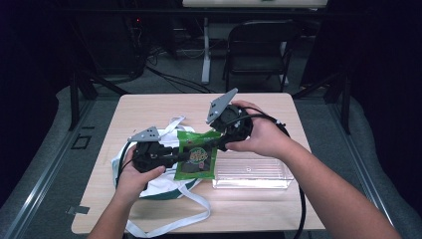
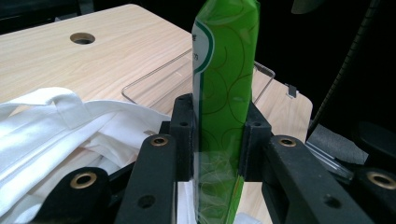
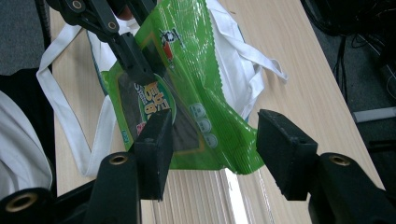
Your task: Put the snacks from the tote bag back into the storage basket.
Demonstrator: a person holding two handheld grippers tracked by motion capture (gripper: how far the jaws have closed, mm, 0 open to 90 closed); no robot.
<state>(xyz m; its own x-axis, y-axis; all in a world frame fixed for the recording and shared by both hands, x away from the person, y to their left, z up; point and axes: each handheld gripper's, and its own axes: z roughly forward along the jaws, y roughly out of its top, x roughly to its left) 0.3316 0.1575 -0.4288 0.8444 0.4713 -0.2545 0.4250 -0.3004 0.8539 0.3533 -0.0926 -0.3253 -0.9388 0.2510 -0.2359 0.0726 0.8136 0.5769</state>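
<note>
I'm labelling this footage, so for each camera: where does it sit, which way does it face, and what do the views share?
High view: above the person's side, looking forward and down on the table; both forearms, left gripper and right gripper show.
Left gripper view: rides the left gripper, looking along jaws shut on the green packet.
Right gripper view: rides the right gripper, its jaws open around the packet's edge.
Shared: the packet, white bag and clear box.

Far tabletop (image 1: 164,104) apparently bare, passable
</note>
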